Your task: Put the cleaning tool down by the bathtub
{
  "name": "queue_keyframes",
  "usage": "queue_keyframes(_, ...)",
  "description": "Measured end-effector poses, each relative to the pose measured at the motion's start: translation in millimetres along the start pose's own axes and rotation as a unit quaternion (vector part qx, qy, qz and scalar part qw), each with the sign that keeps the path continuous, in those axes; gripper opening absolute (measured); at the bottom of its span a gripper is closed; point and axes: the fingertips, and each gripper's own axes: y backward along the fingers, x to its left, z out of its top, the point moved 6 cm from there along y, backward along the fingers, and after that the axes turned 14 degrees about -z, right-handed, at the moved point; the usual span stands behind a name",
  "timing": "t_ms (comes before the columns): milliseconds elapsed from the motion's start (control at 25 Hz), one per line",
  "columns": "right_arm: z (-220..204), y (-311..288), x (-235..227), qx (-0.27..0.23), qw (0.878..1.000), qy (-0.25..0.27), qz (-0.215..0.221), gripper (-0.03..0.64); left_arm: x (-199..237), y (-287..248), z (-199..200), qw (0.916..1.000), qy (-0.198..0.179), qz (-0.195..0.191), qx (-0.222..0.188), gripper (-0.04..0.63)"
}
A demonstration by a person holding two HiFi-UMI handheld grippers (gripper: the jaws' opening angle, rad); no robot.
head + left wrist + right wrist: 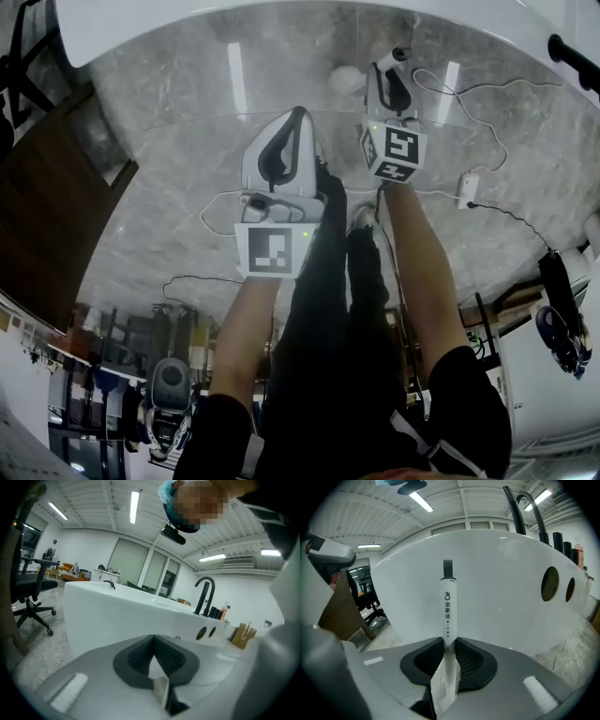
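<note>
The cleaning tool [448,603] is a slim white handle with a black tip and dark print. My right gripper [448,645] is shut on it, and the handle sticks straight out past the jaws. In the head view the right gripper [389,67] hangs over the marble floor close to the white bathtub [187,23], with the tool's end [399,54] showing beyond it. The tub's curved wall [501,583] fills the right gripper view. My left gripper [299,114] is beside it to the left, its pads [140,654] meeting with nothing between them. It faces the bathtub [117,616].
Thin cables and a white adapter [467,187] lie on the floor at the right. A dark wooden cabinet [47,206] stands at the left. A black faucet [205,592], bottles and a paper bag [243,634] are at the tub's far end. An office chair [33,592] stands left.
</note>
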Motion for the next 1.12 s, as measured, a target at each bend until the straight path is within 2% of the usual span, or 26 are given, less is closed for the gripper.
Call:
queue_keyframes(440,-12.5,-28.9,5.4,0.028,1.0,0.001,-0.003,0.083,10.0,-3.1,-3.5,1.0,0.002,0.001,-0.001,0.008)
queue_keyframes(1120,-7.2,-55.4,1.7,0.045,0.999,-0.017,-0.023,0.083,21.1,0.8,-8.9,0.9999,0.012,0.01,-0.001,0.008)
